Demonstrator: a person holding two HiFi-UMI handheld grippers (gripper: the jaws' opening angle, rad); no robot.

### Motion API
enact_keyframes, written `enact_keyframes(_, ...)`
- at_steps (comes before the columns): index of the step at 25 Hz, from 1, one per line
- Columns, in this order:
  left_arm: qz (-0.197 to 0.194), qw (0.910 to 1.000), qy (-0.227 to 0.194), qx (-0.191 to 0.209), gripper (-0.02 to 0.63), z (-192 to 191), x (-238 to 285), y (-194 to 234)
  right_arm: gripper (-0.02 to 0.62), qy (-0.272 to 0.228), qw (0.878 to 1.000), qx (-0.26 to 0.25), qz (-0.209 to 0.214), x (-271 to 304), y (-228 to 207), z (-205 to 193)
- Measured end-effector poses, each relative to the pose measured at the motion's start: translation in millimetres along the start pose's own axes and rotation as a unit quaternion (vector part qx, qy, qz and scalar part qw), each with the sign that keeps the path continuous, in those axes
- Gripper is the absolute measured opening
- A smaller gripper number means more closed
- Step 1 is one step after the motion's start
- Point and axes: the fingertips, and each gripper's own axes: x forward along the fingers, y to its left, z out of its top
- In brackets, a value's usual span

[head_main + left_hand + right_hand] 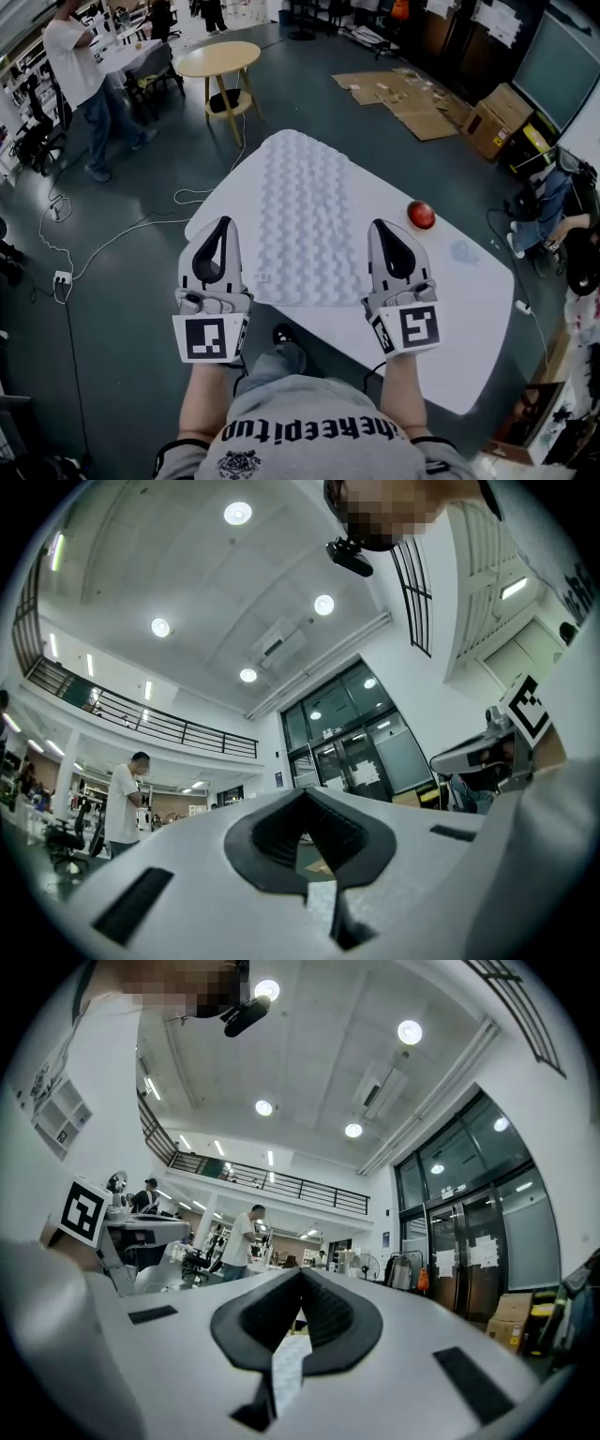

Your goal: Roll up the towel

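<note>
In the head view I hold both forearms straight out from my body, side by side. The left gripper [221, 228] and right gripper [382, 228] point away from me, marker cubes toward my chest. The towel [305, 211] lies spread flat and unrolled on the white table [450, 319]. Its near edge runs between the two grippers, one near each near corner. From this steep angle I cannot tell whether the tips touch the cloth or hang above it. A red ball [421, 215] sits on the table, just off the towel's right edge. The table's near edge is hidden behind my arms and shirt.

In the left gripper view the jaws are pressed together with nothing between them. The camera tilts upward at ceiling lights [237, 513] and glass doors [361, 747], so the towel is out of sight here.

In the right gripper view the jaws are likewise clenched and empty. A pale strip shows through the slot below them, perhaps table or towel, but it is too narrow to say. A standing person [246, 1241] is small in the background.
</note>
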Motion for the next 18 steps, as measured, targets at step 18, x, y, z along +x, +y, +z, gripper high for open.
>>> enact_keyframes(18, -0.272, 0.8881, 0.294, 0.225, 0.075, -265.5, -50.7, -70.6, 0.003, 0.297, 0.938, -0.103, 0.146, 4.5, 51.3, -227.1)
